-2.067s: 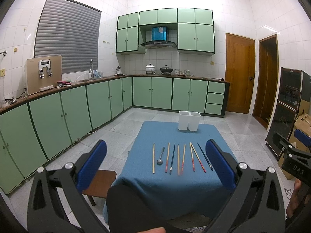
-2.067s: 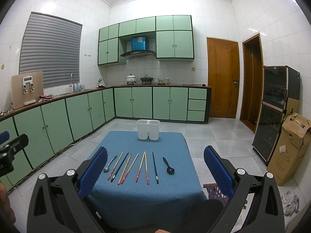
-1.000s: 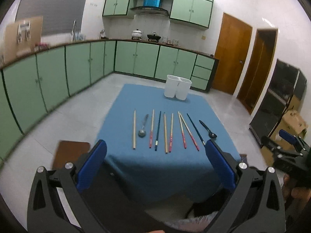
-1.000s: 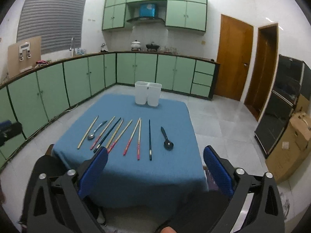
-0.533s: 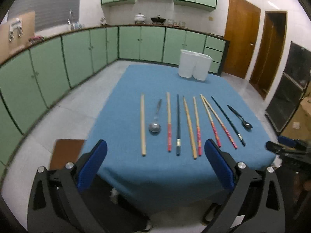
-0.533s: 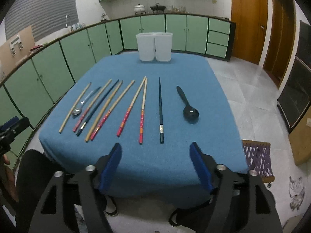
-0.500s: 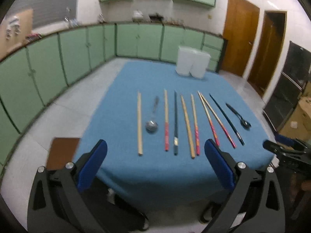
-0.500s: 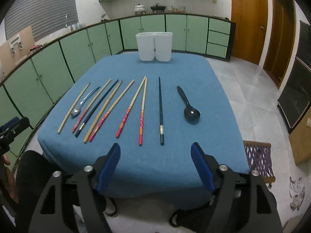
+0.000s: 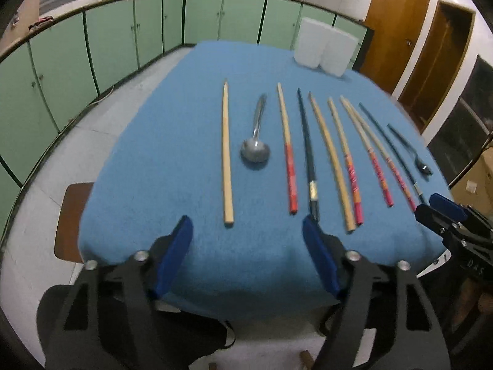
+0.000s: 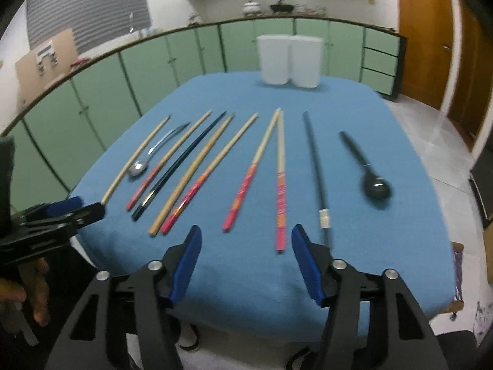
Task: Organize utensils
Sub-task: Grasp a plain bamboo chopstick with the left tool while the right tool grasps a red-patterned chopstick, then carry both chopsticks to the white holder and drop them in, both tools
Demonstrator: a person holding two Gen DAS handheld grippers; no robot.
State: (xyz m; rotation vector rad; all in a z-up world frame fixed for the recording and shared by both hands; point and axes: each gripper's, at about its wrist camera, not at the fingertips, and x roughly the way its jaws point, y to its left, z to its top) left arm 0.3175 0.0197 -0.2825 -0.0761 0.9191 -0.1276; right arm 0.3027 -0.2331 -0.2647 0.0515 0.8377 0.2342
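Chopsticks point(image 10: 279, 178) and two spoons point(image 9: 255, 151) are laid in a row on the blue cloth point(image 9: 172, 141), the white holder point(image 10: 289, 61) behind. Nothing is gripped: the left gripper point(image 9: 248, 236) and right gripper point(image 10: 246, 242) are held open, empty. A first pickup seems due.

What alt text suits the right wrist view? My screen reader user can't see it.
The open right gripper hovers at the near edge of a blue table, where chopsticks, a metal spoon and a black spoon lie in a row before a white holder.
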